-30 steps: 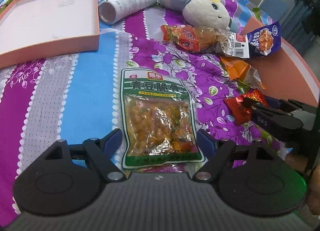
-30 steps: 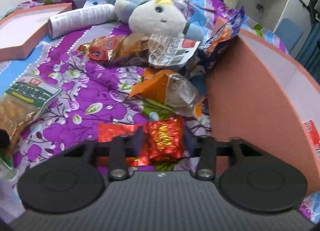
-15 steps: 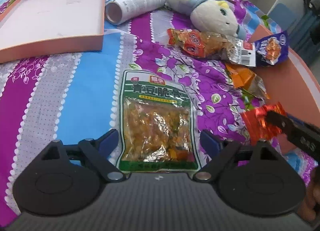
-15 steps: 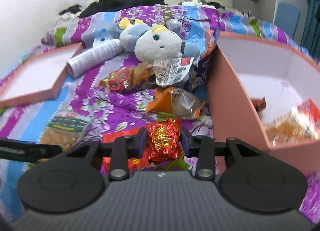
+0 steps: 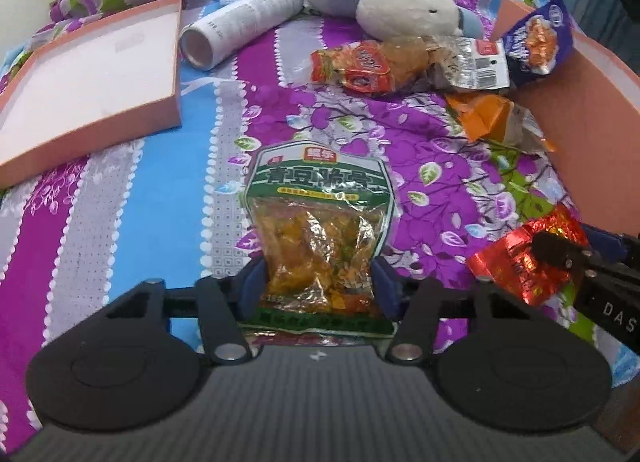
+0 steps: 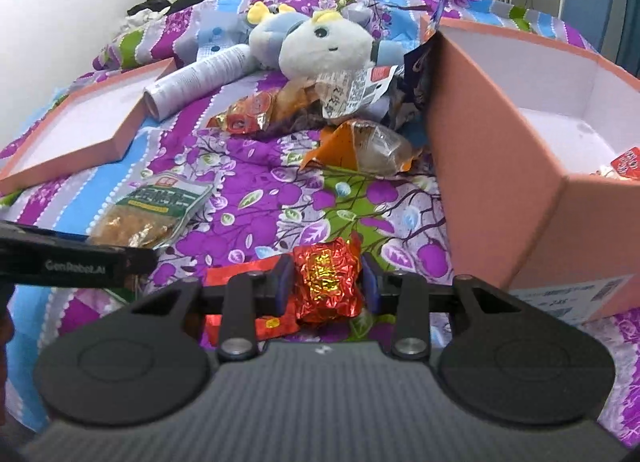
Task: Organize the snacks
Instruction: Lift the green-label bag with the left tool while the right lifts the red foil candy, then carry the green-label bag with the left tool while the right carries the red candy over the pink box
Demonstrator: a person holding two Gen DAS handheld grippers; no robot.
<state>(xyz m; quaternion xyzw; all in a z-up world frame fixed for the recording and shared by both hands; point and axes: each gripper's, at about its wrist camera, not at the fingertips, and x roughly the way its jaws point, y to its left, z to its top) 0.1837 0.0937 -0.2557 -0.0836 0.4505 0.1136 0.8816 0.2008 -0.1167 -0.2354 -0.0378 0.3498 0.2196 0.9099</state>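
Observation:
My left gripper [image 5: 318,286] is shut on the near end of a green-labelled pea snack bag [image 5: 320,222], which lies on the bedspread; the bag also shows in the right wrist view [image 6: 152,208]. My right gripper [image 6: 325,282] is shut on a red foil snack packet [image 6: 326,278] and holds it above the bed, left of the open pink box [image 6: 492,166]. The packet and right gripper show at the right of the left wrist view [image 5: 528,258]. The box holds a few snacks [image 6: 626,160].
Loose snack bags lie ahead: a red-orange one [image 5: 360,66], an orange one [image 5: 492,118] and a purple one [image 5: 536,42]. A plush toy [image 5: 392,2], a white tube [image 5: 240,26] and the pink box lid [image 5: 88,74] lie further back.
My left gripper has closed from open onto the green pea bag. My right gripper has lifted the red foil packet off the bed and pulled back a little.

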